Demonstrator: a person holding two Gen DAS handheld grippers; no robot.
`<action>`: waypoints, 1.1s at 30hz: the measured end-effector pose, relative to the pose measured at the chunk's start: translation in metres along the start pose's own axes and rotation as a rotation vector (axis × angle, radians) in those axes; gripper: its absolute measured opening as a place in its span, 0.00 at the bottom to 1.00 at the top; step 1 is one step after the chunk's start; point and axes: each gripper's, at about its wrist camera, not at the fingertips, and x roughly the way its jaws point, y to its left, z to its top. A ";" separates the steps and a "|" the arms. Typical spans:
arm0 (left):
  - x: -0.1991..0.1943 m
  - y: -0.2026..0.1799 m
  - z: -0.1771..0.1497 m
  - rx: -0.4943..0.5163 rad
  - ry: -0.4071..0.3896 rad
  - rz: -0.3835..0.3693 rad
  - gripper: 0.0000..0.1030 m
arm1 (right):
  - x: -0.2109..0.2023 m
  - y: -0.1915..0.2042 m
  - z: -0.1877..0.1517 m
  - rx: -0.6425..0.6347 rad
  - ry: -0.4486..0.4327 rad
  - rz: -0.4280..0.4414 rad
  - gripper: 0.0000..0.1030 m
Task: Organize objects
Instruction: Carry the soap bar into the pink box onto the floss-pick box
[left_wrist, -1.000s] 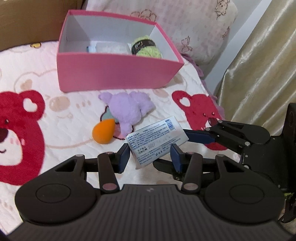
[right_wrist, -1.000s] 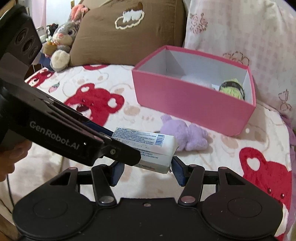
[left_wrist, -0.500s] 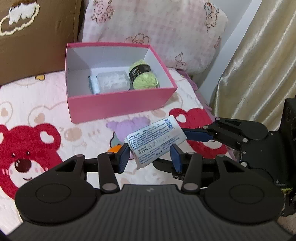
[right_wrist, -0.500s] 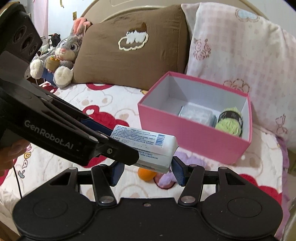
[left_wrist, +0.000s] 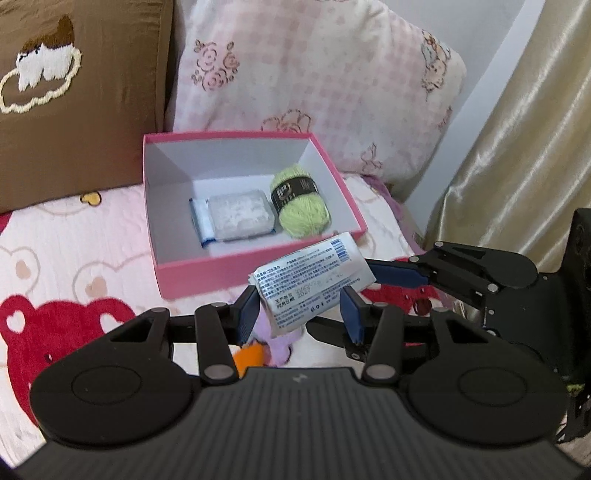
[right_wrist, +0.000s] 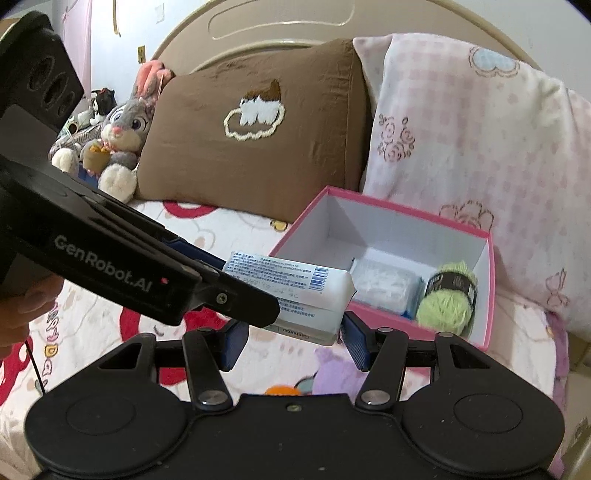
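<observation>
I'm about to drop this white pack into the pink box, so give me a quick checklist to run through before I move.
1. Both tongs on the white pack: ok; left tongs hold its near end, right tongs hold across it.
2. Pack clear of the bed: ok, lifted.
3. Pink box open: ok, no lid on it.
4. Free floor inside: ok; the wrapped pack and green yarn fill the middle and right, the left part is bare.
5. Pack above the opening: not ok; it hangs at the near wall.
6. Purple plush and orange sponge out of the path: ok, lying below.
</observation>
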 end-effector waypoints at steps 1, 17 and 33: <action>0.002 0.002 0.006 -0.009 -0.001 0.001 0.45 | 0.002 -0.002 0.004 -0.004 -0.003 -0.005 0.59; 0.055 0.030 0.073 -0.076 -0.010 0.005 0.45 | 0.052 -0.060 0.042 0.026 0.002 0.008 0.44; 0.170 0.066 0.090 -0.135 0.053 0.017 0.47 | 0.147 -0.113 0.032 0.108 0.133 -0.021 0.44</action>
